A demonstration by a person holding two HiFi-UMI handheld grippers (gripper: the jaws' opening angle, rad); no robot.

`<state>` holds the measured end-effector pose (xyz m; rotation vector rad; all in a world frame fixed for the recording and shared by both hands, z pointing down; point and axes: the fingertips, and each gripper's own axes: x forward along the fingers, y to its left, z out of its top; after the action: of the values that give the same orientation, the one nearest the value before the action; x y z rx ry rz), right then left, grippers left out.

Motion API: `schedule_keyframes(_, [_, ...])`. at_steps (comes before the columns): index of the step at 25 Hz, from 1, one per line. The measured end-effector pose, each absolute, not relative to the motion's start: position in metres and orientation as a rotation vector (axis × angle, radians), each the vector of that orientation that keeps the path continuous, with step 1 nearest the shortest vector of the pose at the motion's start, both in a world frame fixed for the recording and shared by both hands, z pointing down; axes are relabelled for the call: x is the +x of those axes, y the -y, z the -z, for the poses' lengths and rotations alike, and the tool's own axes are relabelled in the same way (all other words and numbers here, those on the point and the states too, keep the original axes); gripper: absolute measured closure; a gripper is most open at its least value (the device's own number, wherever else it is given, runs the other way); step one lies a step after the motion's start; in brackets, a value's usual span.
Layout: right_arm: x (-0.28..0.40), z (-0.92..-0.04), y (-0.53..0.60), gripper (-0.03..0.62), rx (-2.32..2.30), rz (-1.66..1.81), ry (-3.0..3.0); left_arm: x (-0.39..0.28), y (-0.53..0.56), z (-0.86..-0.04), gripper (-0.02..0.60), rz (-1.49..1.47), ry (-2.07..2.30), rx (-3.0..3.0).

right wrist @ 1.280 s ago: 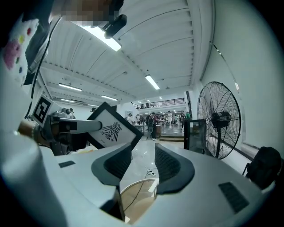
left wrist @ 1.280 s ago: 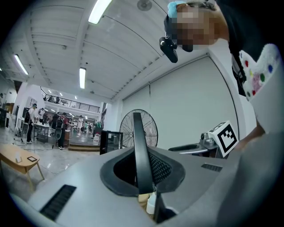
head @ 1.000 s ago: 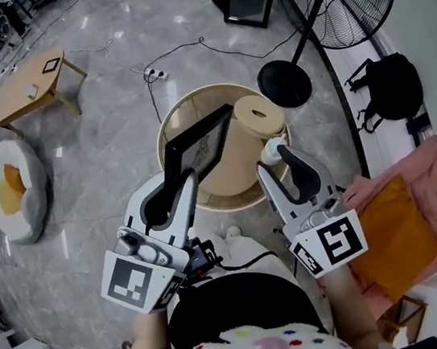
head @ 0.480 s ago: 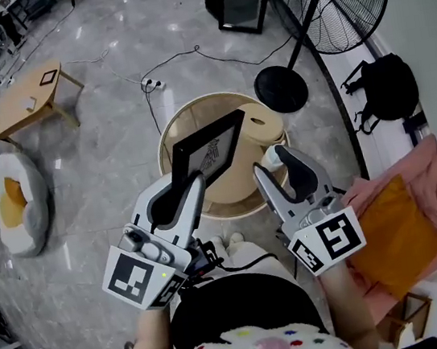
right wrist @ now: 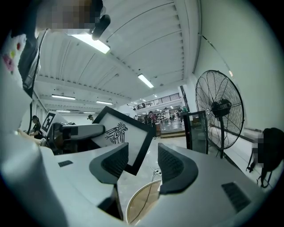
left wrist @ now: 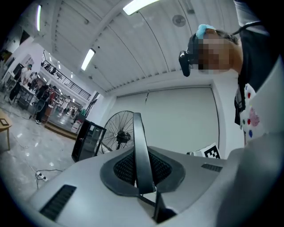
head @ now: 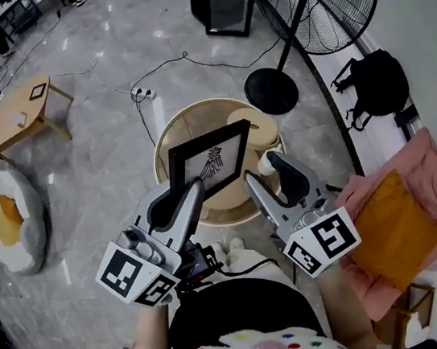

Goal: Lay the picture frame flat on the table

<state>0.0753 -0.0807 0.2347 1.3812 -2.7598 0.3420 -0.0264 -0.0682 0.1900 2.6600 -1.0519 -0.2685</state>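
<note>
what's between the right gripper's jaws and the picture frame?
Nothing, per the right gripper view: the right gripper has just been opening its jaws, empty, and bare air separates them from the picture frame; the round table lies below.

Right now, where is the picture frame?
In the head view's centre, the picture frame is above the round table, clamped by the left hand-held gripper.

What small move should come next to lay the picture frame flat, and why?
Probably lower the left gripper, tipping the picture frame toward the round table: it grips the frame's edge, tilted above it. The jaws of the right gripper have just been opening, nothing between them.
</note>
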Motion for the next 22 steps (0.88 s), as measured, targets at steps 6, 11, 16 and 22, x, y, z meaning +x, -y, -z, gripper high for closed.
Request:
schedule_keyframes(6, [0.067,-0.245,0.082,0.391,1.371,-0.441,2.757,-0.031,0.067,-0.194,0.54,0.326,0.91,2.641])
schedule_keyframes(11, [0.061,-0.251,0.085,0.391,1.366,-0.601,2.788,-0.034,0.066,-0.192,0.54,0.346,0.813,2.649])
schedule_keyframes(16, [0.058,-0.25,0.084,0.391,1.307,-0.717,2.849,-0.038,0.067,-0.191,0.54,0.39,0.741,2.617])
schedule_keyframes(22, [0.058,-0.25,0.084,0.393,1.28,-0.777,2.882,-0.038,0.069,-0.193,0.54,0.41,0.684,2.594])
